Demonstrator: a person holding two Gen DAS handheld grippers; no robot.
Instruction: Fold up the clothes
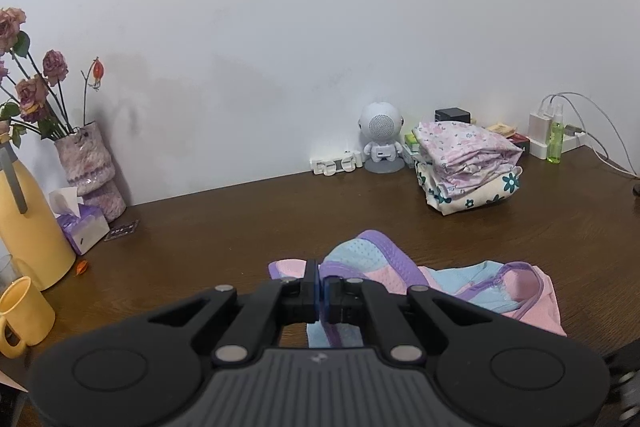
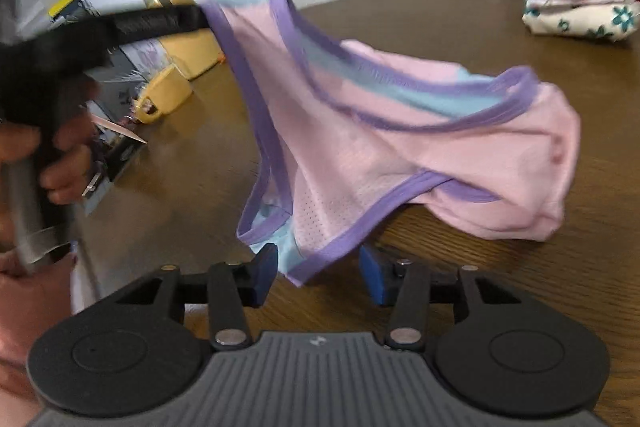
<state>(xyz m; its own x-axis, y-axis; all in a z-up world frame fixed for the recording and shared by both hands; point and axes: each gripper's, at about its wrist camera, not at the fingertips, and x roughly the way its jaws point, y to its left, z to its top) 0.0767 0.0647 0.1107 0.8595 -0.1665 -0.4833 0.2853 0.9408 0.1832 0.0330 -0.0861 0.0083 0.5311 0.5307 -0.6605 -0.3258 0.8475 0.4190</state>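
A pink and light-blue mesh top with purple trim is partly lifted off the brown wooden table. My left gripper is shut on a purple-trimmed edge of the top and holds it up; in the right wrist view it shows as a blurred black gripper at the upper left. The rest of the top drapes down to the table at the right. My right gripper is open, its blue pads on either side of the hanging lower corner, not touching it.
A stack of folded floral clothes sits at the back right, beside a white robot-shaped speaker. A vase of dried roses, a tissue pack, a yellow jug and a yellow mug stand left. Chargers and a green bottle sit far right.
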